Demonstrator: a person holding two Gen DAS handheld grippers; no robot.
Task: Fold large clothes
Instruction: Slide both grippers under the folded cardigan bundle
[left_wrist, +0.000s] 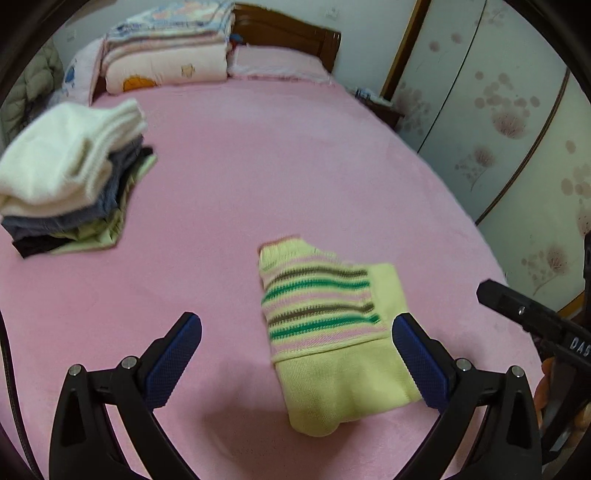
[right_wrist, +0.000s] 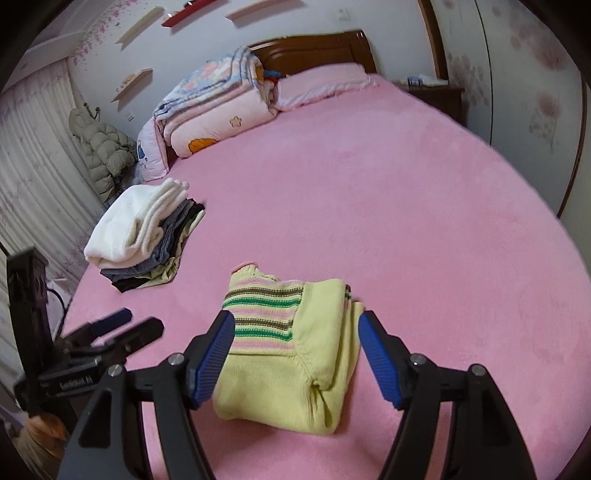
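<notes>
Lying folded on the bed (right_wrist: 406, 221) between both wide-open, empty tools, left tool (left_wrist: 297, 354) and right tool (right_wrist: 295, 354), the striped sweater (right_wrist: 291, 354) may spring unfolded or snag if regripped.

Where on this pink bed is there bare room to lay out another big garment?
The widest bare stretch of the pink bedsheet lies between the folded yellow striped sweater and the pink pillow. Crowded: the far-left corner, around the stack of folded clothes and folded quilt.
</notes>
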